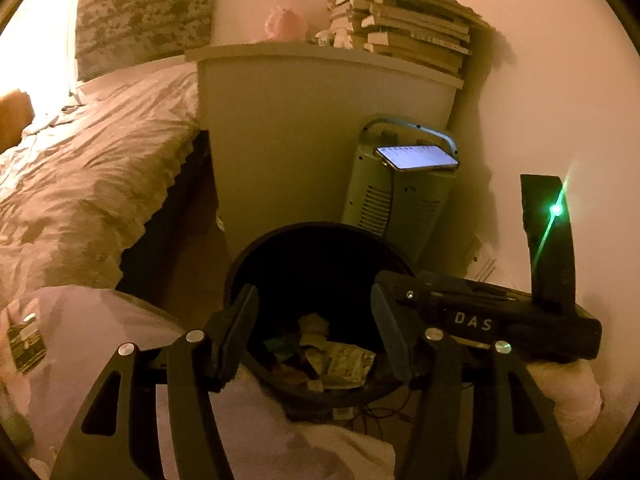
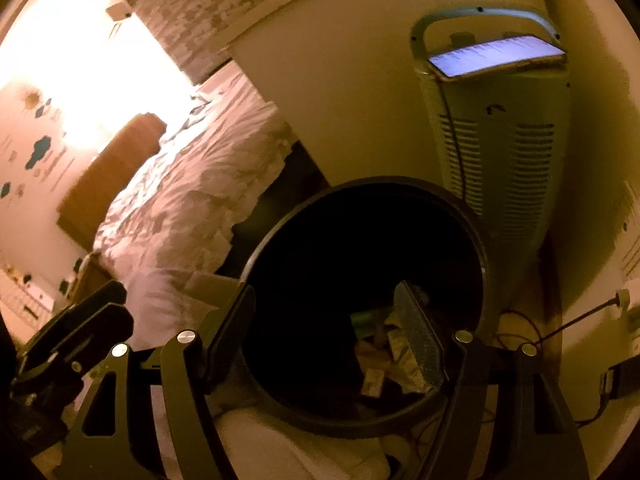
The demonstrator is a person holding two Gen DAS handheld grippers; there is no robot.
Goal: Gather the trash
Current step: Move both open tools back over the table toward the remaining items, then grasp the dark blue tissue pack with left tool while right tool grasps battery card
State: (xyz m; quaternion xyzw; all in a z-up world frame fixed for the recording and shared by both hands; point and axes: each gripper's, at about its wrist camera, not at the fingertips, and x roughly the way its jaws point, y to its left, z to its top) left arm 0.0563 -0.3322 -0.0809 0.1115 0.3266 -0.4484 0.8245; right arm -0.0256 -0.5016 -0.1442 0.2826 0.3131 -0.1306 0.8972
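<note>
A round black bin stands on the floor between the bed and a heater. Crumpled wrappers and paper lie at its bottom. My left gripper hangs open above the bin's mouth with nothing between its pads. My right gripper is open over the same bin, also empty. The right gripper's black body, with a green light on it, shows at the right of the left wrist view. The left gripper's body shows at the lower left of the right wrist view. A dark packet lies on pink bedding at the far left.
A bed with a rumpled duvet runs along the left. A white cabinet carries a stack of books. A pale heater with a lit phone on top stands behind the bin. Cables lie on the floor.
</note>
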